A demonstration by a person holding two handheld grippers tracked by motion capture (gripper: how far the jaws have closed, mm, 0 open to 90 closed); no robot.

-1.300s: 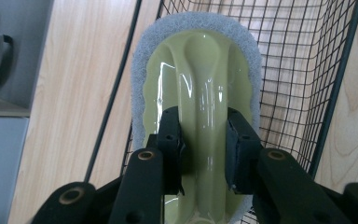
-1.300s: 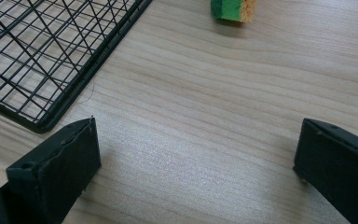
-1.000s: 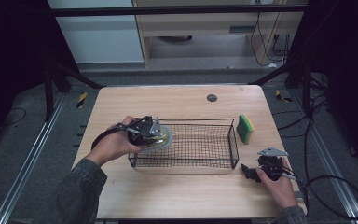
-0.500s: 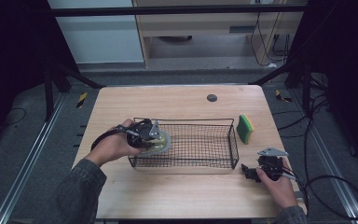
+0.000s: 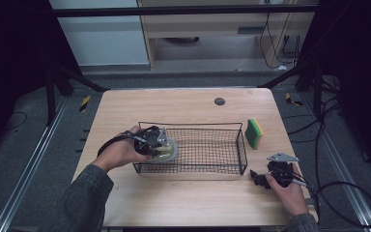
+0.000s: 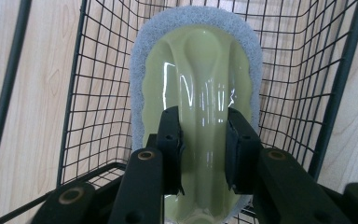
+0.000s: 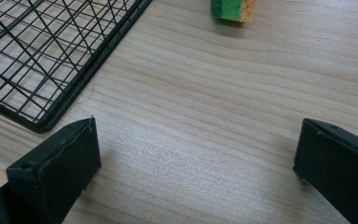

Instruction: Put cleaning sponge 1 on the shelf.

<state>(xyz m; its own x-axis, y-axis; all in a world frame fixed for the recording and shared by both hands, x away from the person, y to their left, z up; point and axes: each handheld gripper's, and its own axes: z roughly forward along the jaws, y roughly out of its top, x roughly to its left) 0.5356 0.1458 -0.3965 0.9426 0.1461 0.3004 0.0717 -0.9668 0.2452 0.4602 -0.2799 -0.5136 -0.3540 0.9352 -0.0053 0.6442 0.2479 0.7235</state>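
Pale-green scrubber [image 6: 200, 121] w/ grey pad rim, clamped by its raised ridge in left gripper [image 6: 204, 140], jaws pressing both sides, inside left end of wire basket [image 5: 224, 126]. Right gripper [image 7: 196, 158]: jaws wide apart, nothing held, on table [image 7: 223, 93] near basket's right corner.

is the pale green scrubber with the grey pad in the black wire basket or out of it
In: the pale green scrubber with the grey pad sits inside the black wire basket, mesh walls around it, with the left gripper clamped on its ridge.
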